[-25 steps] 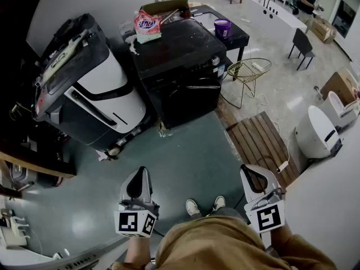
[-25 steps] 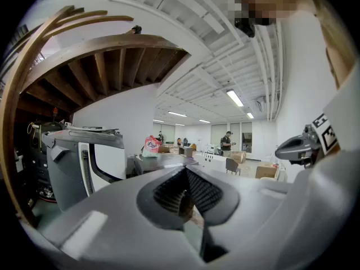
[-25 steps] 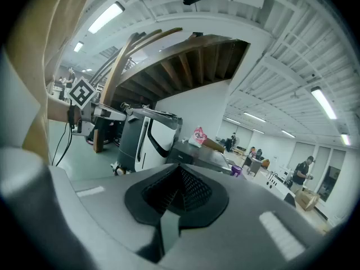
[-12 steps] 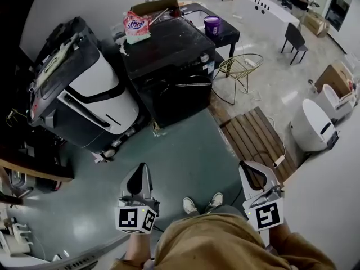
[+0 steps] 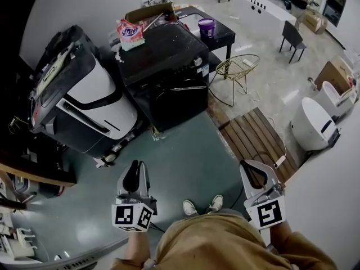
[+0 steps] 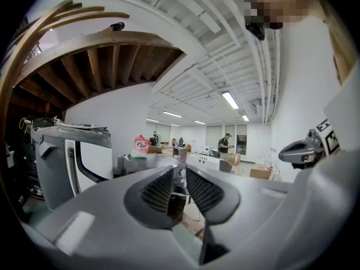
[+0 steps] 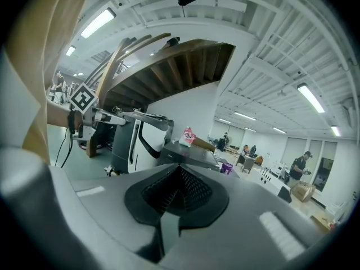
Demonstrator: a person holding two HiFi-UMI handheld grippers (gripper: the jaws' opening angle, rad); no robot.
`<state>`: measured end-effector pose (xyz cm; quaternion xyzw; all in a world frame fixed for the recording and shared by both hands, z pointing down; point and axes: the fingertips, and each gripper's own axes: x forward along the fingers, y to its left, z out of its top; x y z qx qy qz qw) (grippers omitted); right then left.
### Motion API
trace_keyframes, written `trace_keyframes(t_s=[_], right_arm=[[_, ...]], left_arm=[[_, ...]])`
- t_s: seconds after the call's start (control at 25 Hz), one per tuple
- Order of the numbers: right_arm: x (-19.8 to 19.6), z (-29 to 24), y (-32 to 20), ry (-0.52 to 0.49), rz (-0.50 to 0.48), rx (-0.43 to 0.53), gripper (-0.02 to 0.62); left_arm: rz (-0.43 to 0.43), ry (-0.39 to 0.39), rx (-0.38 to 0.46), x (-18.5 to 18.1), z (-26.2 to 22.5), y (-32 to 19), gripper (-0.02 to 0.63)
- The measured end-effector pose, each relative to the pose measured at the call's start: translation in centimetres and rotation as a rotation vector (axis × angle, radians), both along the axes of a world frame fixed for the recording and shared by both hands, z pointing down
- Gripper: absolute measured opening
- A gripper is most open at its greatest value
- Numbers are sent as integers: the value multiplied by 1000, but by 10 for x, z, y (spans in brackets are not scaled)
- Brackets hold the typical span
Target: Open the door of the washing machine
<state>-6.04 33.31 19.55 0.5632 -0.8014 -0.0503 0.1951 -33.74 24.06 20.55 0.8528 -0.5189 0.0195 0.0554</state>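
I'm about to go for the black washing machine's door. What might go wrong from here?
Both sets of jaws are shut: the left hand-held gripper and right hand-held gripper would likely bump the black washing machine door rather than catch it. The gold wire chair stands near it and may block a swinging door. The wooden slatted platform edge could trip you.

Black washing machine (image 5: pixel 163 52), door (image 5: pixel 180 103) shut

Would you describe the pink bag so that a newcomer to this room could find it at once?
Find the black washing machine at the middle of the head view. The pink bag lies on the far left corner of its top. It alone is pink and white: the cardboard box behind is brown, the tub to the right purple.
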Motion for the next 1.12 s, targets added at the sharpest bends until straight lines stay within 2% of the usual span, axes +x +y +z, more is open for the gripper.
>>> trace_keyframes(t_s=[0.08, 0.12, 0.32, 0.44, 0.84, 1.12], right_arm=[[7, 2, 0, -2, 1, 4, 3], [10, 3, 1, -3, 3, 2, 3], [29, 5, 2, -18, 7, 6, 3], [41, 8, 3, -31, 5, 8, 3], [69, 27, -7, -48, 3, -14, 3], [71, 34, -44, -29, 5, -24, 3]], left_arm=[[0, -13, -1, 3, 4, -2, 103], [0, -23, -1, 5, 6, -3, 147], [-11, -70, -2, 18, 8, -7, 477], [-24, -71, -9, 23, 10, -7, 557], [-69, -61, -68, 29, 30, -6, 581], [-38, -46, -70, 46, 41, -51, 581]])
